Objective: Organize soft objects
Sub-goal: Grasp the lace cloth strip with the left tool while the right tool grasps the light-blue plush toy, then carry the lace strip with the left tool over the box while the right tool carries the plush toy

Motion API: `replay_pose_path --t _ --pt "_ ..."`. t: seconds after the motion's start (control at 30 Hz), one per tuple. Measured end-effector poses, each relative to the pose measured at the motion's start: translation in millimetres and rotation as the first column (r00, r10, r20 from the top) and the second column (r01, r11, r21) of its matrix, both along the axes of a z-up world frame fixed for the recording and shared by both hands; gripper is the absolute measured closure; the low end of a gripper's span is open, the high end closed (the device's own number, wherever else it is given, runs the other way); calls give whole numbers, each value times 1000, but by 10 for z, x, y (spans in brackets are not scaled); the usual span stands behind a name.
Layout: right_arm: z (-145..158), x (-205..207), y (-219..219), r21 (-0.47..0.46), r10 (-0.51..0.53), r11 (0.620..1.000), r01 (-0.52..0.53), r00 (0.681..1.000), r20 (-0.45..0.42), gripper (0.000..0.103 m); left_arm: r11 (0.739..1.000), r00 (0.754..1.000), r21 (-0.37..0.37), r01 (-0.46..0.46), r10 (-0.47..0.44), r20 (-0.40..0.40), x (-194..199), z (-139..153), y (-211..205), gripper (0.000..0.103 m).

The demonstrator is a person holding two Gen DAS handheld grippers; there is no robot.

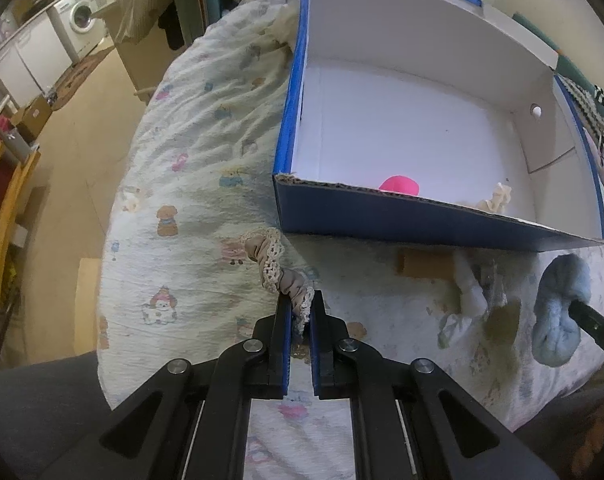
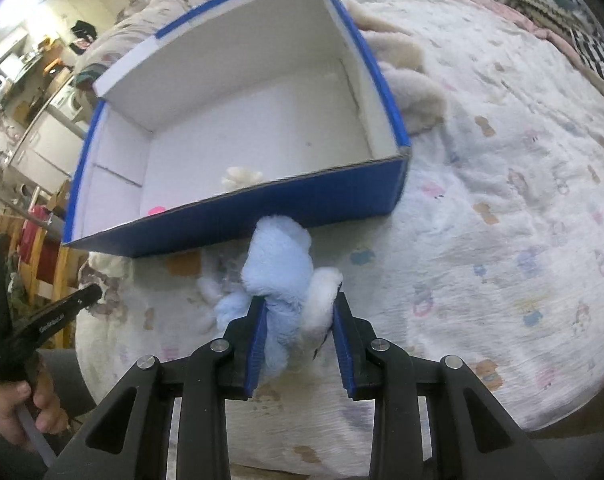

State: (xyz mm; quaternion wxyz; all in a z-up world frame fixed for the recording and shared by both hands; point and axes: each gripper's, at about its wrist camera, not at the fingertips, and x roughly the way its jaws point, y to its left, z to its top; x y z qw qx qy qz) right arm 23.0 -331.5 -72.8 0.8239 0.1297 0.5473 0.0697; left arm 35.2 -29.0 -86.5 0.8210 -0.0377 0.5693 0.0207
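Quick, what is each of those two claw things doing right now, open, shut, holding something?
Left gripper: shut on the beige lace-trimmed scrunchie.
Right gripper: shut on the fluffy light-blue scrunchie.

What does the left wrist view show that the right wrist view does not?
Only the left wrist view shows the left gripper shut on a beige lace-trimmed scrunchie, plus a washing machine in the background. Only the right wrist view shows the right gripper clamped on the light blue plush, and a hand gripping the other tool's handle. Both show the blue box, open, with a pink item and a cream item inside, on the printed bedspread.
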Motion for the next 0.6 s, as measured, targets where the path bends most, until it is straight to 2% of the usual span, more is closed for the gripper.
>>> replay_pose_path --t 0.1,0.27,0.33,0.47,0.6 --pt "91 -56 133 -34 11 999 -10 999 41 70 1000 1000 13 0 0 28 -45 91 -1 96" --pt "312 -149 157 7 0 1000 -1 993 118 70 999 995 42 -4 0 97 -122 302 -18 96" --pt "416 -189 101 56 -17 998 8 988 153 70 999 990 50 -2 -5 138 -160 437 -22 96" --pt "594 -213 -108 257 -81 966 22 972 221 70 999 978 49 -17 6 208 -225 679 -16 96" --pt "755 -161 -256 332 -139 942 45 955 264 70 1000 972 30 -7 0 235 -252 851 -54 96"
